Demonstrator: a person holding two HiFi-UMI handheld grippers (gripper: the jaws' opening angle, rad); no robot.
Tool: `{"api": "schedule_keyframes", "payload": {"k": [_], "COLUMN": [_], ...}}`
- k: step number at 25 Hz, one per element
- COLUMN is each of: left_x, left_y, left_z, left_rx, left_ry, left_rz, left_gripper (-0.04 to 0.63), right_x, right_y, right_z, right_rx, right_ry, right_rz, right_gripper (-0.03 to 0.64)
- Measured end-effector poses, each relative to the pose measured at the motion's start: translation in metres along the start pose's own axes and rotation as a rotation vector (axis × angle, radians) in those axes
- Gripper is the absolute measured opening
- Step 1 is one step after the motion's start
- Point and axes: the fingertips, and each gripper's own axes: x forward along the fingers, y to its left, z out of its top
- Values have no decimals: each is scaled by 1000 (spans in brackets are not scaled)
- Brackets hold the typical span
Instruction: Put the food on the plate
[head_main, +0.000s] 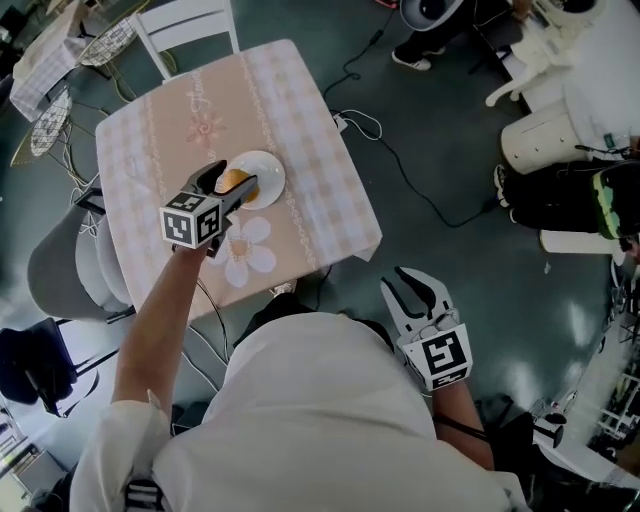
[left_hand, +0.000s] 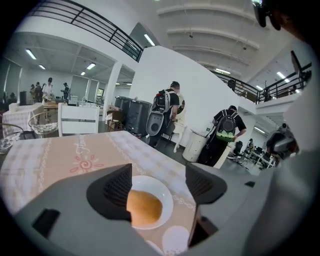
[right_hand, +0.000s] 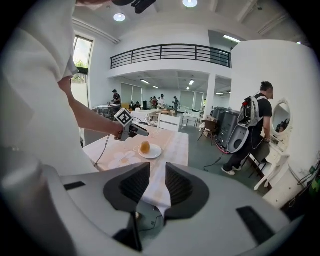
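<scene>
A golden bun (head_main: 236, 178) lies on a small white plate (head_main: 268, 176) in the middle of the pink checked table (head_main: 320, 190). My left gripper (head_main: 228, 186) hovers just above the bun. In the left gripper view its jaws stand open on either side of the bun (left_hand: 144, 207) and the plate (left_hand: 165, 191), and the pads do not press on it. The right gripper view shows the bun (right_hand: 145, 147) resting on the plate (right_hand: 154, 152), with the left gripper (right_hand: 134, 130) close over it. My right gripper (head_main: 403, 285) hangs off the table by my right hip, open and with nothing between its jaws.
A white chair (head_main: 185, 25) stands at the table's far end. Cables (head_main: 400, 165) trail over the dark floor to the right. Two people with backpacks (left_hand: 165, 107) stand beyond the table near white furniture. Wire baskets (head_main: 45, 125) sit at the far left.
</scene>
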Motion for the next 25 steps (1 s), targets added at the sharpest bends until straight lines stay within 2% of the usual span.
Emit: {"api": "schedule_keyframes", "payload": {"k": [5,7,9,11,16,21,25], "left_x": [-54,-67,-79,-94,-134,-167,-180], "left_y": [-76,-92,-111,-142,-239,-324,-376], "left_z": [-20,-18,-16,-22,-53,-75,-84], "left_rx": [-25,-26,-30,-37,33,15,44], "left_ry": [-67,-68,-67,-76,-67,-86,-80], "left_rz": [73,96,100,83,85,81,63], "left_gripper": [236,129,42,10,9,9,9], "right_x": [-44,-45,-46,-53,-83,-113,-131], "right_y": [8,2,1,6,31,51,64], "right_z": [-30,-21,-13,-16,-50,-85,-101], "right_rx": [-71,-89,-106,-128,-171,-180,-193], "right_ry": [-58,-78,-88,-95,-105,-90,-89], "right_rz": [103,125,152,190,286,367,410], "right_gripper": [41,31,25,23,15,14,12]}}
